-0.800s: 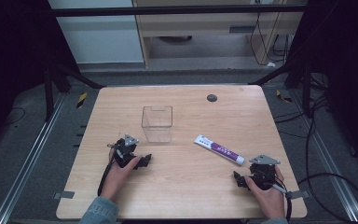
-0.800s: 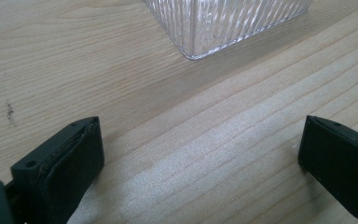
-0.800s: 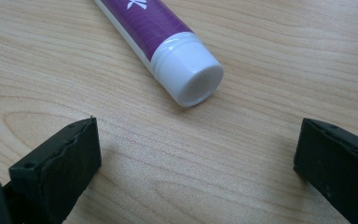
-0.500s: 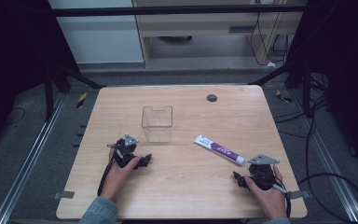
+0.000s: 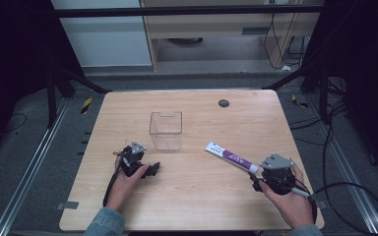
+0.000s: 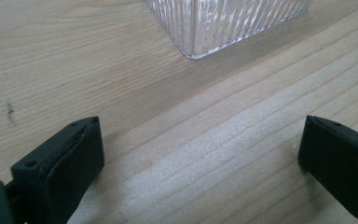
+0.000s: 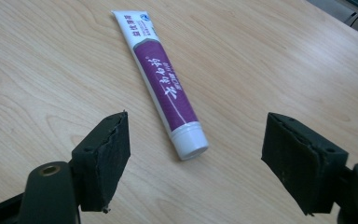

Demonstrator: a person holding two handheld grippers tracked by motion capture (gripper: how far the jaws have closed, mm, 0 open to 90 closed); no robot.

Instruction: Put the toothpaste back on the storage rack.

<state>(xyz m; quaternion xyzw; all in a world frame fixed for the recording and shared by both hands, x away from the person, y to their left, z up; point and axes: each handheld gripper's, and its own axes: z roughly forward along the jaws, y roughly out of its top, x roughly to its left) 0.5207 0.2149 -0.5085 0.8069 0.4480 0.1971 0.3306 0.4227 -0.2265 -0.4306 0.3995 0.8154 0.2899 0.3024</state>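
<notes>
1. seen from the high view, where forearms come in from the bottom edge: light wooden table [image 5: 128, 118] with a clear plastic box [image 5: 166, 130] standing upright near its middle. just right of and nearer than the box, a purple-and-white toothpaste tube [image 5: 230, 157] lying flat on a slant, cap end toward the right gripper [image 5: 254, 183]. that gripper held in the right hand [image 5: 289, 202] at the near right, close to the cap and apart from it. left gripper [image 5: 154, 169] held in the left hand [image 5: 123, 183] at the near left, below and left of the box, pointing right. small dark round spot [image 5: 224, 103] on the far part of the tabletop.

2. left gripper view: both black jaws spread wide, released, bare wood grain between them. ribbed corner of the clear plastic box [image 6: 223, 23] at the top, well ahead of the jaws and apart from them. small dark scuff [image 6: 10, 112] on the wood at the left.

3. right gripper view: jaws wide apart, released, gripping nothing. toothpaste tube [image 7: 161, 79] flat on the table ahead, white cap [image 7: 189, 141] pointing back toward the gap between the jaws, short of both pads [image 7: 109, 158]. rounded table corner at upper right.
</notes>
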